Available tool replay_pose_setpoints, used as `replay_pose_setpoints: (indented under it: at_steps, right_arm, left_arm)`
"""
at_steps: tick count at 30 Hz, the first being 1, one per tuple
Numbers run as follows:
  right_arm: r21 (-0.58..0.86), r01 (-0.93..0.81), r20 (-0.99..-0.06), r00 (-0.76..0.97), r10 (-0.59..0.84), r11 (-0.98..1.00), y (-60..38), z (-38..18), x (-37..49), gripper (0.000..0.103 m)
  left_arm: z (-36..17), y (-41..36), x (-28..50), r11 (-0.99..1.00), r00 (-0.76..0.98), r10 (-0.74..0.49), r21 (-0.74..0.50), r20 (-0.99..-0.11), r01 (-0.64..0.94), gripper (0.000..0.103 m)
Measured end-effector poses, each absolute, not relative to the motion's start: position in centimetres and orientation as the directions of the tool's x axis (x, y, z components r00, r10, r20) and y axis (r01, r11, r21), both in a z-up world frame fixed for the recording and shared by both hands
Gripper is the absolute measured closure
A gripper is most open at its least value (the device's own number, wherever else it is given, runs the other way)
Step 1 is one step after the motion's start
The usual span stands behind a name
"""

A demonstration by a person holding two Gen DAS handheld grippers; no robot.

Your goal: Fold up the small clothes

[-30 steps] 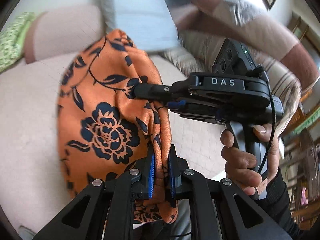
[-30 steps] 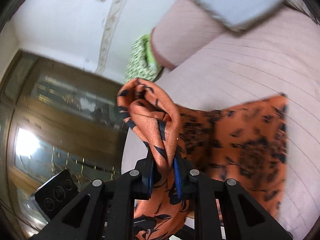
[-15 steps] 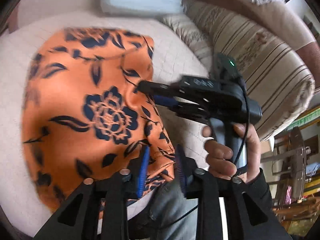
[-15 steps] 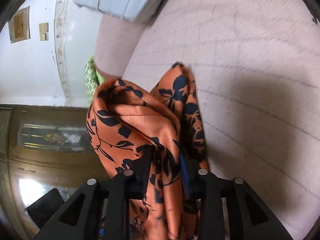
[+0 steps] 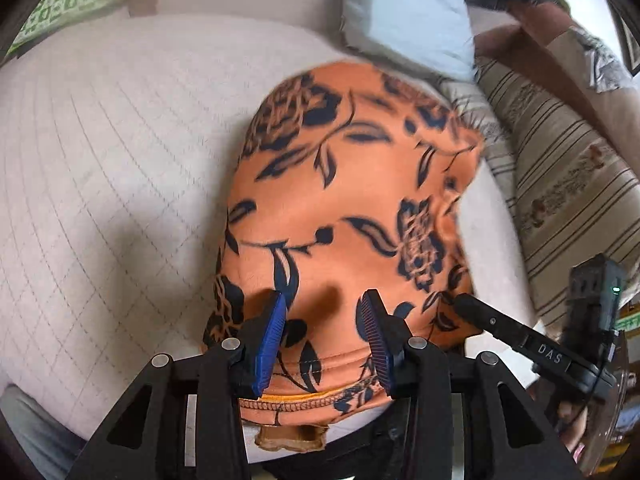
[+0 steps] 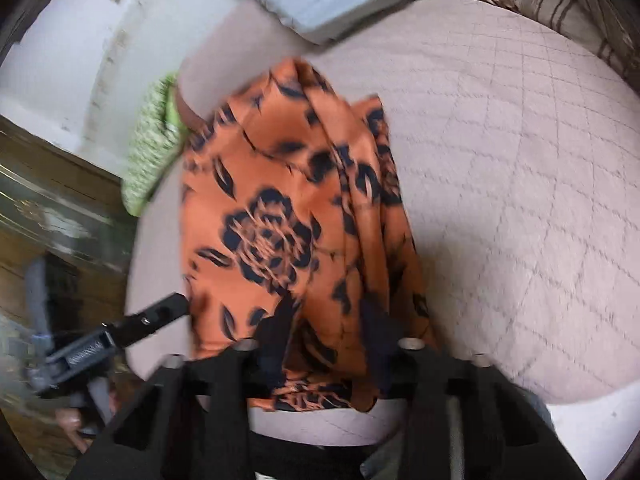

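An orange garment (image 5: 344, 200) with a dark blue flower print lies folded on the pale quilted cushion (image 5: 100, 152). My left gripper (image 5: 326, 336) is open just above its near hem, blue pads apart, holding nothing. My right gripper (image 6: 324, 344) is open too, its fingers spread over the garment's (image 6: 280, 216) near edge, where several folds bunch up. The right gripper also shows in the left wrist view (image 5: 520, 336) at the garment's right corner. The left gripper shows at the left in the right wrist view (image 6: 120, 332).
A light blue cushion (image 5: 404, 16) lies behind the garment. A striped sofa arm (image 5: 560, 160) is at the right. A green patterned cushion (image 5: 68, 0) is at the far left. A wooden glass-fronted cabinet (image 6: 48, 208) stands beyond the seat's edge.
Both grippers have let go of the garment and opened. The garment now lies flat on the cushion, no longer lifted. The right gripper has drawn back to the garment's near right corner.
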State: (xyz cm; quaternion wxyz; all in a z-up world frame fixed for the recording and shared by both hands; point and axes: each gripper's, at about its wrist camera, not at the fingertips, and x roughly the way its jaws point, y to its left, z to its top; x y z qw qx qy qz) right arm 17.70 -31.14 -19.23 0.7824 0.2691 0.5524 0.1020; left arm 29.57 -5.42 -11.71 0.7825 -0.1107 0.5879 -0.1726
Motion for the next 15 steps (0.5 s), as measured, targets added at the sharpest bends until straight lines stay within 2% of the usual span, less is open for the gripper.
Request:
replay_pose_setpoints:
  at_steps: [1,5,10,14,15]
  right_arm:
    - [0.481,0.162,-0.838,0.373,0.398,0.862,-30.9,-18.5,17.3,0.088]
    - [0.462,0.199,-0.838,0.417,0.352,0.864,-31.3,-16.1,15.9,0.090]
    - [0.403,0.284,-0.900,0.293,0.322,0.870,-31.6,-21.0,17.3,0.089]
    - [0.456,0.264,-0.866,0.350,0.356,0.850,-31.8,-18.4,16.7,0.080]
    - [0.474,0.228,-0.847,0.383,0.370,0.850,-31.9,-16.9,16.6,0.072]
  left_arm:
    - [-11.9,-5.5,29.5,0.920,0.240,-0.391,-0.367,-0.889,0.140,0.065]
    - [-11.7,-6.7,29.2,0.915,0.259,-0.398,-0.360,-0.880,0.185,0.064]
    - [-13.4,-6.7,29.3,0.921,0.223,-0.377,-0.337,-0.899,0.197,0.065]
    - [-11.7,-5.4,28.6,0.900,0.231,-0.427,-0.385,-0.874,0.207,0.065]
    - [-10.7,-4.7,28.5,0.882,0.255,-0.466,-0.421,-0.847,0.212,0.063]
